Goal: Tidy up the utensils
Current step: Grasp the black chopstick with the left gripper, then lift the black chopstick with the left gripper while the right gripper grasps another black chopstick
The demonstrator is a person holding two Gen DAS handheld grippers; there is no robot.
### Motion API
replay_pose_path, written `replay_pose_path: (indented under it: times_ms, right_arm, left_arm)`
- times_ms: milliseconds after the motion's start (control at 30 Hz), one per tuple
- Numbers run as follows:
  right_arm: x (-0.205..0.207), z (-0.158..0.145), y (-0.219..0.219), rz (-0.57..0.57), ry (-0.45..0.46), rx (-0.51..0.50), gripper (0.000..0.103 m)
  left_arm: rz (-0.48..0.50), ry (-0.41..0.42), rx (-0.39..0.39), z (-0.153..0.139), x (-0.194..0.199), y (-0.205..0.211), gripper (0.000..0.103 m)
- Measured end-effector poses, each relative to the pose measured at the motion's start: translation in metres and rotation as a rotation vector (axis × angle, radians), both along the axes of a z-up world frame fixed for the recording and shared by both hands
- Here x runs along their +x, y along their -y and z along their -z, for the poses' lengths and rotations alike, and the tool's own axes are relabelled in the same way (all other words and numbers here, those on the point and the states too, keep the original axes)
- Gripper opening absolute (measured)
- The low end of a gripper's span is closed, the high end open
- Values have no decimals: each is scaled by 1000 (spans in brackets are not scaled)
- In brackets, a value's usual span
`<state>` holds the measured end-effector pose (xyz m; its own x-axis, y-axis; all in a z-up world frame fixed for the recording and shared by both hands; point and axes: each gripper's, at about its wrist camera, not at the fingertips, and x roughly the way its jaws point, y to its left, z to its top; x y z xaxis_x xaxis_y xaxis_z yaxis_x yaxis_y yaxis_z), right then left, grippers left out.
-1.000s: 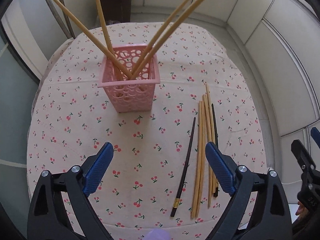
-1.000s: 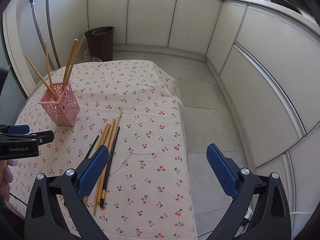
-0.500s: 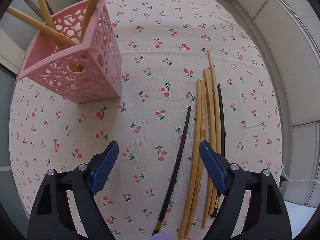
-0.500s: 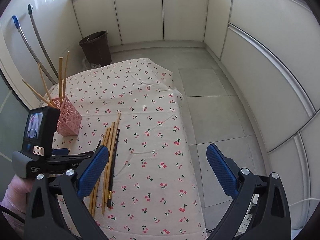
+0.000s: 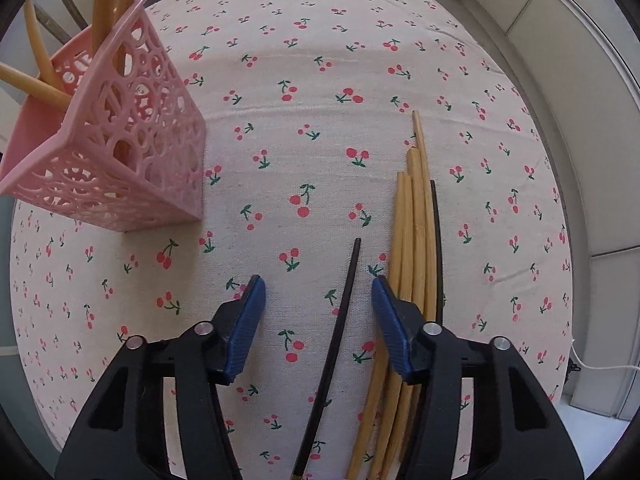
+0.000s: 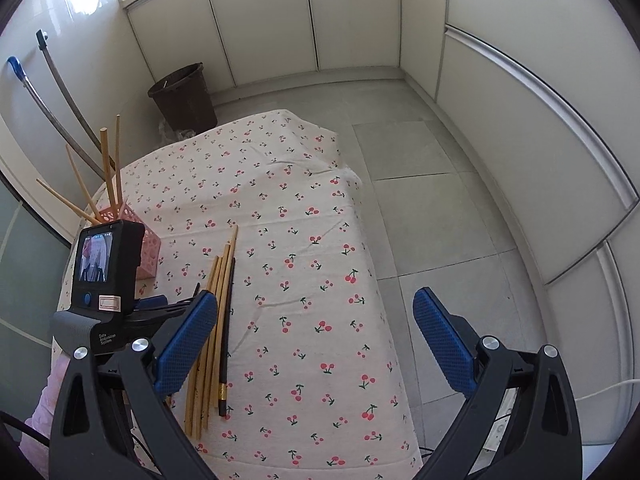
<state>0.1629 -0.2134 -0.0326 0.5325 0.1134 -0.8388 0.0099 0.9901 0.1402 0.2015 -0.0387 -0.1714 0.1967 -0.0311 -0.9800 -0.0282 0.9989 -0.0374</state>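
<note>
Left wrist view: the left gripper (image 5: 318, 294) pointed down at the tablecloth (image 5: 320, 80), jaws just narrowing around a black chopstick (image 5: 340, 320) — pads not yet touching. Bamboo chopsticks (image 5: 416, 240) lay just right; pink basket (image 5: 120, 152) upper left. The right gripper (image 6: 314, 336) hung wide open — empty.

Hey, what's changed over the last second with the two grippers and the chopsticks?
The left gripper has come down over the lone black chopstick, its jaws closing around it but not yet pressing. The right gripper rolled a little and remains open and empty. The pink basket and the chopstick bundle lie unmoved.
</note>
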Motion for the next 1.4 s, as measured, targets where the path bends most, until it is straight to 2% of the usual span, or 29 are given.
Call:
replay_pose_path:
  times_ms: [33, 167, 233, 300, 400, 567, 633, 767, 867, 1067, 1400]
  right_arm:
    - [1, 2, 0, 1, -8, 3, 95]
    - [5, 12, -2, -4, -39, 10, 95]
    - [7, 16, -5, -3, -52, 11, 95]
    - [10, 21, -8, -2, -67, 20, 95]
    - [17, 33, -14, 1, -97, 33, 95]
    - [38, 61, -29, 5, -158, 96, 95]
    - [50, 74, -37, 17, -185, 124, 95]
    - [71, 104, -54, 55, -238, 140, 95]
    - [82, 122, -64, 79, -263, 111, 95]
    - [93, 133, -70, 107, -269, 72, 95]
    - [104, 146, -86, 102, -268, -44, 95]
  left_arm:
    - [8, 1, -10, 0, 2, 4, 36]
    - [25, 4, -19, 0, 4, 8, 24]
    - [29, 5, -18, -1, 2, 3, 12]
    - [34, 8, -20, -1, 0, -2, 4]
    - [38, 28, -37, -1, -6, -9, 4]
    - [76, 57, 0, -7, -29, -18, 4]
    - [83, 66, -8, -15, -45, -29, 4]
    - [81, 116, -35, -48, -69, -54, 4]
    - [60, 166, -83, -73, -84, -75, 4]
    - [71, 204, -119, -95, -91, -86, 4]
    - [63, 193, -122, -86, -91, -95, 5]
